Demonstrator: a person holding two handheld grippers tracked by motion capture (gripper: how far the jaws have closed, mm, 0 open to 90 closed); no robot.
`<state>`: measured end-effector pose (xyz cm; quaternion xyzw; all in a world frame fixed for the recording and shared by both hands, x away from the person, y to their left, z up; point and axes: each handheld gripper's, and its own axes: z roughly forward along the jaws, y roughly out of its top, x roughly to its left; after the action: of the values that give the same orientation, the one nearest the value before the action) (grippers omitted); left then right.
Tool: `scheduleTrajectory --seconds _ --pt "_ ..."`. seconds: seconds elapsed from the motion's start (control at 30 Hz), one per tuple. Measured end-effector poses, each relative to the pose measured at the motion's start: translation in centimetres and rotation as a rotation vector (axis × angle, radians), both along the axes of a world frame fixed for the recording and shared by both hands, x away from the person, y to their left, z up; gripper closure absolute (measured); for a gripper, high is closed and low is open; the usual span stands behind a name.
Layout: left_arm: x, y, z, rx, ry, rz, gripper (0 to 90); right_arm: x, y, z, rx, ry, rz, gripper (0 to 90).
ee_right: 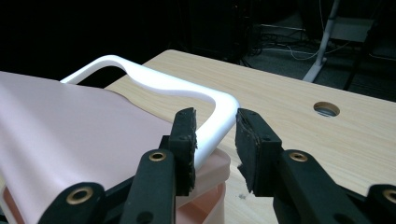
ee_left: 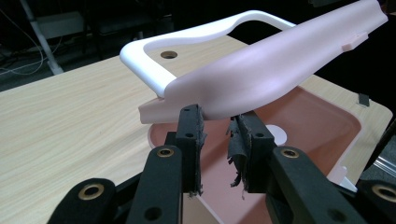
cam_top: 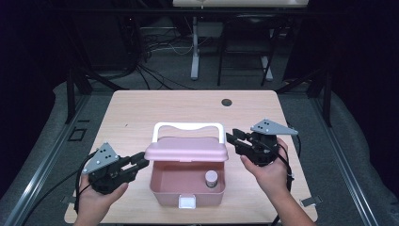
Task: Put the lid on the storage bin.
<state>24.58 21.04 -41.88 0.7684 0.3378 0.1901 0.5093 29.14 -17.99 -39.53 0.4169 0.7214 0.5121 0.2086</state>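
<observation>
A: Pink plastic box at the near middle of the wooden bench, its matching lid raised on the far hinge and tipped over the open tub, white handle standing behind at 12 o'clock.

B: Why does the lid hang half up like that?

A: Judging by the pose, it is caught between open and shut. The left tongs sit at the lid's 9 o'clock end; in the left gripper view the left tongs stand parted, their pads just under the lid edge, perhaps brushing it but not pinching. The right tongs sit at 3 o'clock; in the right gripper view the right tongs are spread too, with the handle corner between the jaws, one pad close against it, no squeeze visible.

B: So two released grips flanking one lid?

A: Yes, one at each end, which would keep a wide lid level on its way up or down. Which way, I cannot tell.

B: Anything inside?

A: One small round jar with a pale cap, upright in the tub's 3 o'clock corner; the rest of the floor looks bare. A white latch sits on the front wall at 6 o'clock.

B: Beyond the box?

A: A round cable hole toward 1 o'clock.
</observation>
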Motion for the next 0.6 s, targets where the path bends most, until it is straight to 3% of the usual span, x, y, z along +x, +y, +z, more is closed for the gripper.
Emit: scheduleTrajectory --seconds 0.6 --pt "-0.7 0.2 -1.3 -0.005 0.017 -0.008 72.8 0.6 0.2 -0.9 0.015 0.05 0.017 67.6"
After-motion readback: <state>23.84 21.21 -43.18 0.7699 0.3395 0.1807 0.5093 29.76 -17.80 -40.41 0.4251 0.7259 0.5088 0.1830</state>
